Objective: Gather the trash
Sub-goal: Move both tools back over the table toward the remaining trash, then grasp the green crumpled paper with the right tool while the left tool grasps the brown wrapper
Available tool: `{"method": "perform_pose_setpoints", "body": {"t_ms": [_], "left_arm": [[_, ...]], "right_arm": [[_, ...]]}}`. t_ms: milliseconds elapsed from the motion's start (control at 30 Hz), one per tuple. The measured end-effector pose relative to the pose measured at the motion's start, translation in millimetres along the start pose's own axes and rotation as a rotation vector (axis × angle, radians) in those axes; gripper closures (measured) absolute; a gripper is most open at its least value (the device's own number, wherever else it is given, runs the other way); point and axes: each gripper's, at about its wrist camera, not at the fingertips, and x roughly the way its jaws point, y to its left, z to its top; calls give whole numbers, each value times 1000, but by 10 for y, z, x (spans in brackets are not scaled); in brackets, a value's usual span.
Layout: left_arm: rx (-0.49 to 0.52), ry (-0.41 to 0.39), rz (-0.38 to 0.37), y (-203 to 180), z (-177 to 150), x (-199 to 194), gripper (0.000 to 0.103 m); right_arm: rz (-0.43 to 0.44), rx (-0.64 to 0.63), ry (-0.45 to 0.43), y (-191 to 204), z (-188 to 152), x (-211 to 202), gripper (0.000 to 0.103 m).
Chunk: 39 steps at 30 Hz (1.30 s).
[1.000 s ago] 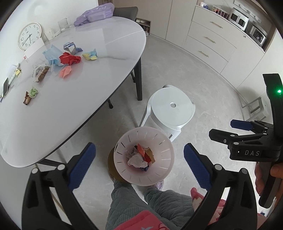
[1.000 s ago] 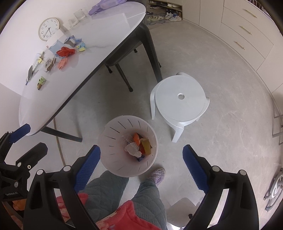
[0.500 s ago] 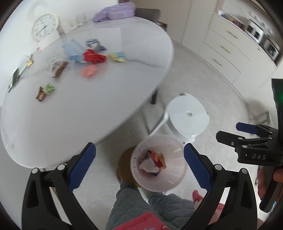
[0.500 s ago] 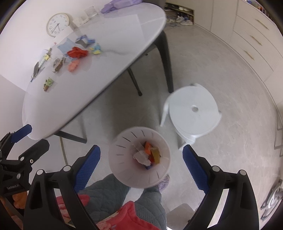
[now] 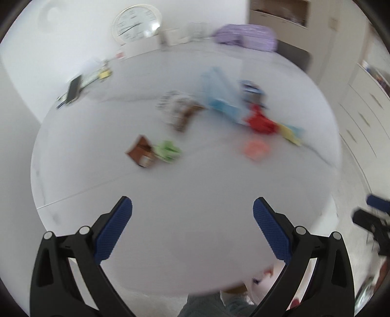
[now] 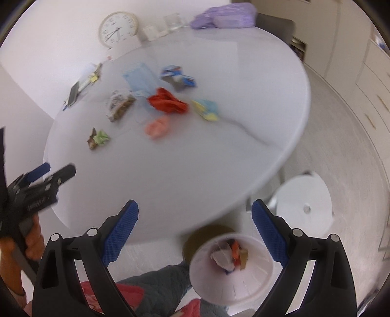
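Observation:
Several scraps of trash lie on the white oval table [image 5: 185, 219]: a brown and green wrapper [image 5: 153, 151], a red crumpled piece [image 5: 259, 123], a pink piece [image 5: 256, 148], a yellow and blue piece [image 5: 291, 133]. My left gripper [image 5: 192, 230] hangs open and empty above the table's near part. In the right wrist view my right gripper [image 6: 195, 229] is open and empty over the table's front edge. The white trash bin [image 6: 209, 287] with scraps inside stands on the floor below it. The red piece [image 6: 168, 102] and the pink piece [image 6: 157, 126] show mid-table. Both views are motion-blurred.
A white stool [image 6: 304, 207] stands on the floor right of the table. A round clock [image 6: 118, 28], a purple bag [image 6: 223, 13] and a phone [image 6: 73, 94] sit at the table's far side. The person's legs [image 6: 158, 290] are beside the bin. Cabinets [image 6: 373, 97] line the right.
Both grippers have swung up and forward from above the bin toward the table. The trash on the table now fills the views and the bin has slid to the bottom.

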Motion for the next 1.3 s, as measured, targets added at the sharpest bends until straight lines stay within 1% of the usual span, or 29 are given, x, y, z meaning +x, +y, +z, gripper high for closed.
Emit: {"method": "perform_pose_setpoints", "body": {"t_ms": [100, 167, 233, 267, 300, 367, 433, 467, 500, 567, 633, 667, 700, 733, 767, 800, 833, 867, 1000, 1067, 1167, 1233, 1267, 1300], "left_arm": [[-69, 17, 8, 375, 217, 262, 8], [-117, 30, 3, 633, 375, 424, 9], [-164, 38, -10, 833, 454, 533, 9], [-201, 43, -29, 981, 517, 585, 9], [-222, 45, -40, 1067, 535, 610, 9], [-245, 55, -48, 1217, 586, 668, 9], [-247, 61, -40, 1347, 597, 695, 9], [-246, 63, -36, 1397, 584, 699, 9], [-248, 73, -32, 1460, 570, 716, 9], [-258, 91, -31, 1552, 531, 746, 9], [-274, 100, -28, 1618, 487, 770, 9], [-284, 107, -28, 1641, 471, 791, 9], [-294, 112, -28, 1660, 456, 805, 9], [-306, 115, -32, 1670, 444, 817, 9], [-317, 118, -38, 1673, 436, 838, 9], [-328, 126, -44, 1675, 434, 866, 9], [-334, 129, -47, 1663, 442, 891, 9], [-334, 128, -48, 1646, 444, 903, 9], [-332, 147, -66, 1496, 518, 1037, 9], [-342, 166, -66, 1400, 559, 1130, 9], [-341, 198, -53, 1212, 632, 1284, 14], [-352, 214, -46, 1114, 672, 1373, 22], [-365, 224, -44, 1061, 693, 1434, 23], [-375, 230, -41, 1033, 704, 1471, 27]], "right_arm": [[3, -62, -6, 325, 222, 188, 9], [18, -126, -23, 576, 360, 333, 9], [45, -200, -42, 822, 487, 497, 10], [70, -257, -53, 999, 564, 620, 10], [83, -297, -60, 1119, 612, 714, 10], [113, -395, -72, 1408, 726, 963, 15], [165, -459, -55, 1657, 849, 1254, 18], [188, -477, -49, 1749, 888, 1355, 21], [211, -497, -39, 1836, 933, 1480, 21], [235, -534, -27, 1984, 980, 1655, 24], [244, -569, -17, 2087, 1004, 1789, 25], [240, -596, -13, 2153, 1017, 1859, 28], [238, -616, -12, 2193, 1024, 1902, 29], [226, -629, -1, 2223, 1023, 1925, 32], [221, -648, 1, 2262, 1025, 1956, 46], [217, -663, 12, 2282, 1018, 1977, 53], [216, -671, 30, 2299, 1017, 2001, 67], [218, -670, 45, 2299, 1024, 2016, 69], [221, -643, 53, 2227, 1048, 1928, 70], [227, -595, 51, 2136, 1089, 1818, 70], [226, -519, 39, 1937, 1108, 1616, 70], [216, -473, 26, 1802, 1118, 1478, 70], [211, -446, 20, 1719, 1121, 1399, 70], [204, -425, 12, 1643, 1119, 1325, 70]]}}
